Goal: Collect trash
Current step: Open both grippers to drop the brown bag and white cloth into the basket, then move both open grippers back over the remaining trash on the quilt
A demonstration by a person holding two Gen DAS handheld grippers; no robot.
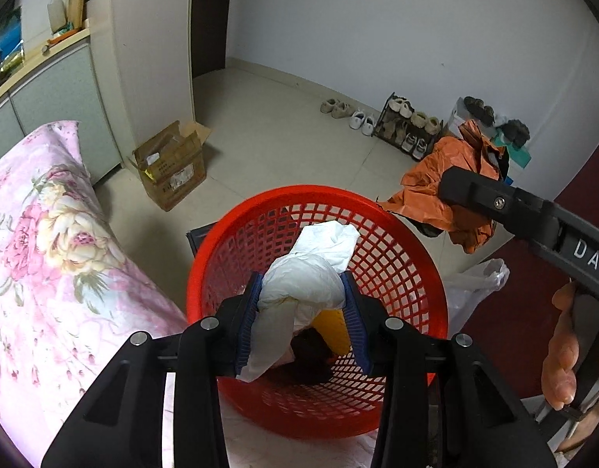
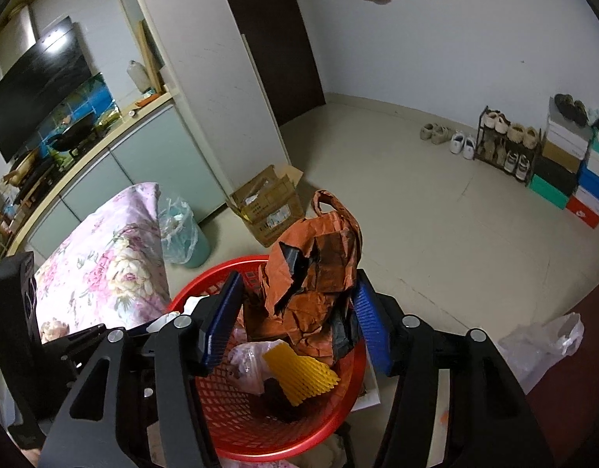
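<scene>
- Left wrist view: a crumpled white plastic bag (image 1: 305, 279) is clamped between the blue-padded fingers (image 1: 247, 321) of the left gripper (image 1: 303, 319), directly above the open mouth of a red mesh basket (image 1: 400, 273).
- A yellow foam net (image 1: 332, 327) and dark scraps are seen lying inside the basket, below the white bag.
- Toward 2 o'clock in the same view, the right gripper's black body is seen with a crumpled orange paper bag (image 1: 439, 179) beyond it.
- Right wrist view: the orange paper bag (image 2: 315, 273), with a black piece tucked in its folds, is held between the fingers (image 2: 371, 327) of the right gripper (image 2: 295, 323), over the far rim of the basket (image 2: 229, 421).
- The yellow foam net (image 2: 299, 372) is seen at 6 o'clock under the bag, inside the basket.
- A floral pink quilt (image 2: 104, 257) lies at 9 o'clock, a clear plastic bag (image 2: 541, 343) on the floor at 3 o'clock, and a cardboard box (image 2: 268, 206) at 12 o'clock.
</scene>
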